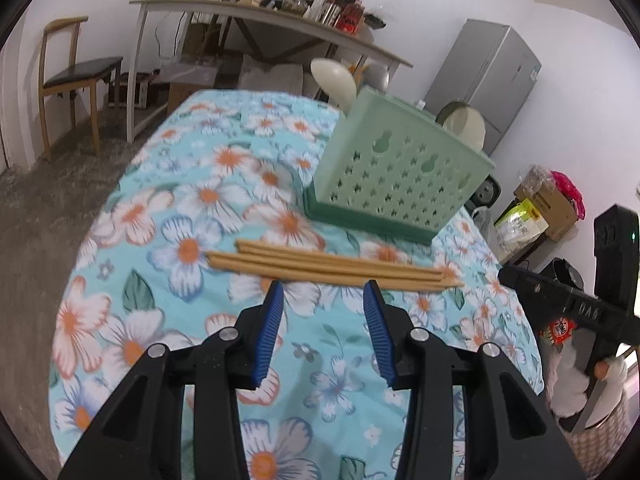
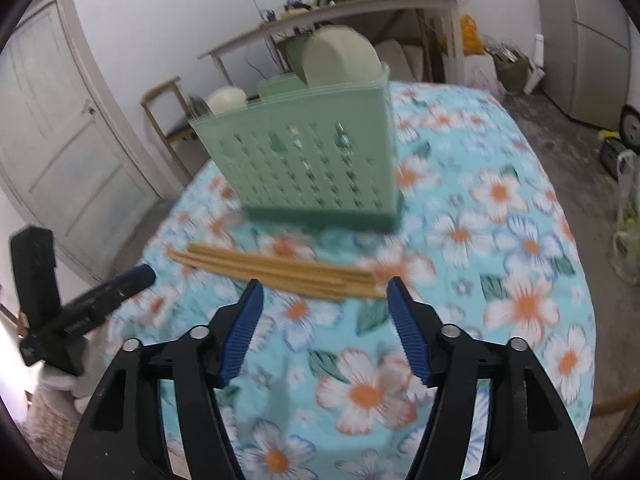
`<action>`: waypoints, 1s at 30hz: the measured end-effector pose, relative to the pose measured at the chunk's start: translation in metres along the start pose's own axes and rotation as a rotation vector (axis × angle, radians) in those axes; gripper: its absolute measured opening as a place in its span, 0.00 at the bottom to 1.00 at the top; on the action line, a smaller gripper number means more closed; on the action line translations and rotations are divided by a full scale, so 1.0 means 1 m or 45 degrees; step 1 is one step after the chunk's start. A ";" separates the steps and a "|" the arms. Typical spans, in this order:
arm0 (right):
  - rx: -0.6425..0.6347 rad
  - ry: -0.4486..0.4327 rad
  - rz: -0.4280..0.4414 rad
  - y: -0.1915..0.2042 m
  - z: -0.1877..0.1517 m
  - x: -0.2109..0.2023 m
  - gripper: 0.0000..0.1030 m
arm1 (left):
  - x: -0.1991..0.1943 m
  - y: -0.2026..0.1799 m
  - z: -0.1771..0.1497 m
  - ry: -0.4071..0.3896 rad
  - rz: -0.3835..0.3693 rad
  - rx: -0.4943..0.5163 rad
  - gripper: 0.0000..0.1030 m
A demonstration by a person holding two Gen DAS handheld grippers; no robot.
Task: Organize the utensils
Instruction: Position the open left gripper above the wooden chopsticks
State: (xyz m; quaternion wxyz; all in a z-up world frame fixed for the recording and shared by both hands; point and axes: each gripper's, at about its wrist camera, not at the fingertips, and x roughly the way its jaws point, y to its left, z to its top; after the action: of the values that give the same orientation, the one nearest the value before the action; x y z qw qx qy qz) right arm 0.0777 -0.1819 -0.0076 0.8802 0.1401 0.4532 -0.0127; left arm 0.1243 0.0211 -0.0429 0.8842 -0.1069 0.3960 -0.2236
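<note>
Table cloth (image 1: 188, 216): floral, loose fabric beneath both grippers; risk judged that a low fingertip snags or drags it, shifting everything on it.

Utensil rack (image 1: 400, 172): green perforated holder standing beyond both grippers, past the chopsticks; a pale spoon (image 1: 334, 80) and bowls (image 1: 464, 128) already stand in it; judged top-heavy, so a knock from a raised stick or finger could tip it.

Chopsticks (image 1: 332, 268): wooden bundle lying flat on the cloth, crosswise just ahead of the fingertips in both wrist views, between grippers and rack; sticks lie side by side with uneven ends; risk judged that a pinch takes only some, rolls the rest away, or scissors them apart.

Left gripper (image 1: 323, 285): jaws partly spread, nothing between them, tips just short of the bundle's near edge; the gap looks narrow for several sticks across, so a miss or partial catch is likely.

Right gripper (image 2: 323, 282): jaws spread wide, empty, over the bundle's tapered end; right wrist view is blurred, so exact contact cannot be told; gripping near the tips could let the far ends swing down.

Both grippers: aimed at the same bundle from adjacent sides; collision between them is possible.
</note>
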 end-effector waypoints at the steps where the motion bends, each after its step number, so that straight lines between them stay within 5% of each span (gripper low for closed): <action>1: -0.011 0.010 -0.018 0.001 -0.004 0.003 0.64 | 0.003 -0.001 -0.001 0.016 0.001 -0.009 0.39; 30: -0.223 0.174 -0.141 -0.002 -0.060 0.050 0.93 | 0.034 -0.001 -0.012 0.117 0.151 -0.155 0.39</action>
State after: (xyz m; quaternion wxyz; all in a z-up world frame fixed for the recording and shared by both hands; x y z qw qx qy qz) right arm 0.0594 -0.1633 -0.0815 0.8540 0.0382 0.5187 -0.0120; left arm 0.1351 0.0037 -0.0724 0.8687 -0.1264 0.4546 -0.1511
